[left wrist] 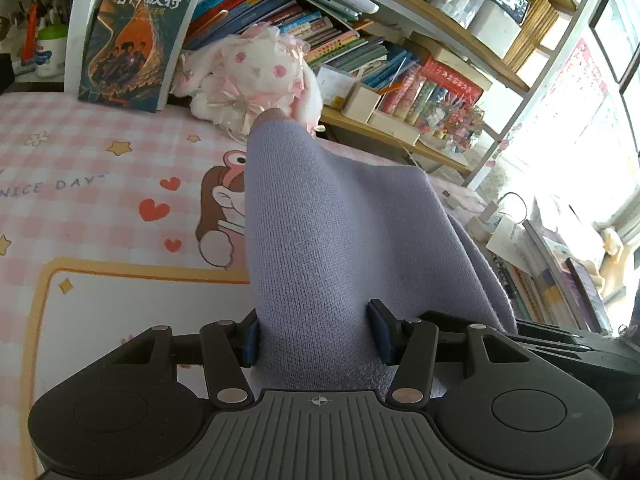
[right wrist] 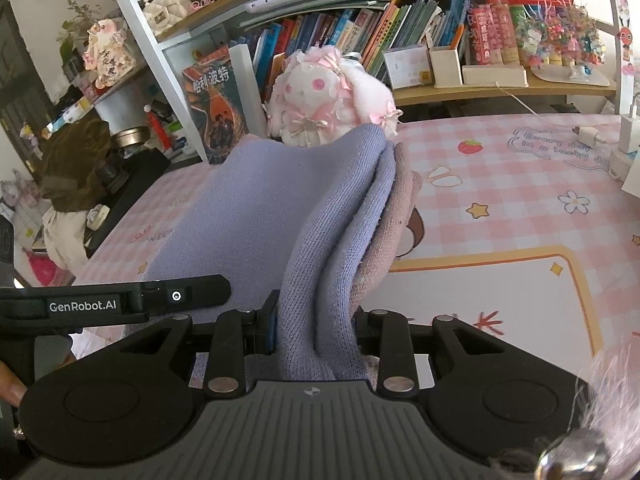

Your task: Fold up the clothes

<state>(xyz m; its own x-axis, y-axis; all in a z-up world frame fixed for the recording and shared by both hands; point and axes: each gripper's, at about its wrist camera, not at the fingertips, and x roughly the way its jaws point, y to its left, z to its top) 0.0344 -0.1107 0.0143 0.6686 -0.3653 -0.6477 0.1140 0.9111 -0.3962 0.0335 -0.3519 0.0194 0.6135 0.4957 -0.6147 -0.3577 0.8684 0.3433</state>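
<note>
Above desk mat (right wrist: 500,292): both grippers, apparently clamping sweater (left wrist: 328,240).

A pink checked desk (right wrist: 500,200) carries a plush rabbit (right wrist: 332,96) at twelve o'clock, beside an upright book (right wrist: 216,108). Behind stands a bookshelf (right wrist: 500,90); a charger (right wrist: 630,134) sits at three o'clock.

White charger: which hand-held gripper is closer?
Right. The white charger sits off to the right hand-held gripper's right; the left hand-held gripper is on the opposite side, farther away.
</note>
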